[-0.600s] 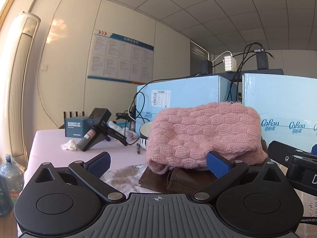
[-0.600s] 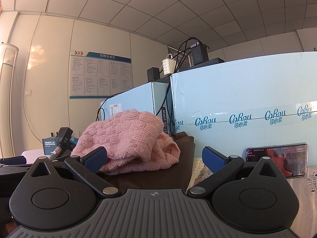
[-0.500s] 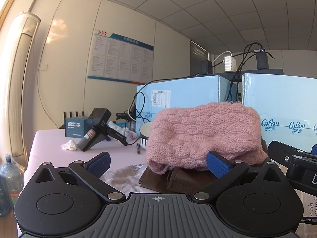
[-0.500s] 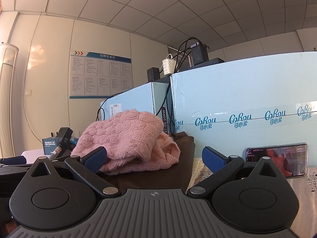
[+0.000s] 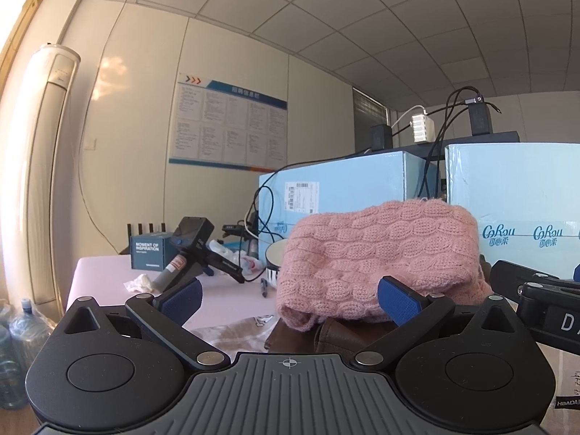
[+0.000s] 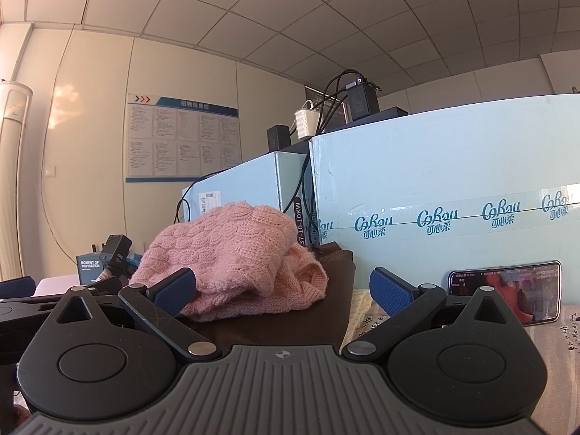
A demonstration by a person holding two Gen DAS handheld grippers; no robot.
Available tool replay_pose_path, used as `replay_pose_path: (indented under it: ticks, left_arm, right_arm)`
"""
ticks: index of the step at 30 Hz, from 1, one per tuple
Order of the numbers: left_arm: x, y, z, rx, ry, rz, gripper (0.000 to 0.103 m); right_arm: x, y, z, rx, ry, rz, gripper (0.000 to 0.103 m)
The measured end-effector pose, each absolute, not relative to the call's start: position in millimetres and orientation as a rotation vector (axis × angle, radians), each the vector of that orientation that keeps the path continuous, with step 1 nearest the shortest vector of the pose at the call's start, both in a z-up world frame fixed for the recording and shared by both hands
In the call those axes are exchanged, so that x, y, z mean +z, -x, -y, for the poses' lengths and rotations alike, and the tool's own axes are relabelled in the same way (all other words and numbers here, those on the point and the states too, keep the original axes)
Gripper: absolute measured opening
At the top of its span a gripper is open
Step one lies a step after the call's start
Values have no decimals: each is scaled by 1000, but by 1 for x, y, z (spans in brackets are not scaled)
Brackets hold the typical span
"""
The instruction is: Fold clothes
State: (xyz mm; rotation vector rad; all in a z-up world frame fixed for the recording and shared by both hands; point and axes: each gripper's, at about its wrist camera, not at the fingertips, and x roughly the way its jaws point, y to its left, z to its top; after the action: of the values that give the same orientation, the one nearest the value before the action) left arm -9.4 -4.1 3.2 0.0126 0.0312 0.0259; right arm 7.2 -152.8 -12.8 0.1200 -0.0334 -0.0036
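A pink cable-knit sweater (image 5: 377, 253) lies bunched on top of a dark brown garment (image 5: 326, 333) on the table; both show in the right wrist view too, the sweater (image 6: 232, 253) on the brown garment (image 6: 290, 322). My left gripper (image 5: 290, 295) is open and empty, low at the table, just in front of the pile. My right gripper (image 6: 282, 286) is open and empty, just in front of the pile from the right. The right gripper's body (image 5: 536, 301) shows at the left view's right edge.
Light blue cardboard boxes (image 6: 453, 214) stand behind the pile, with chargers and cables on top. A phone (image 6: 507, 291) leans against the box at right. A black handheld device (image 5: 195, 250), a small dark box (image 5: 146, 252), tissue and a pen lie on the pink tablecloth (image 5: 108, 272) at left.
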Motion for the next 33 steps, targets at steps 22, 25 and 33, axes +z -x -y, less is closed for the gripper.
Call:
replay_pose_path:
  ticks: [22,25,33]
  left_arm:
    - [1,9,-16,-44,145,-63,103]
    - [2,11,-18,-73,166,-47,103]
    - [3,13,-19,-82,185,-28,103]
  right_arm:
    - [-8,14,160,-56,-181,116,103]
    - [-7,18,157,-52,-180,128,103]
    - [-5,23,157,-65,-185,175,103]
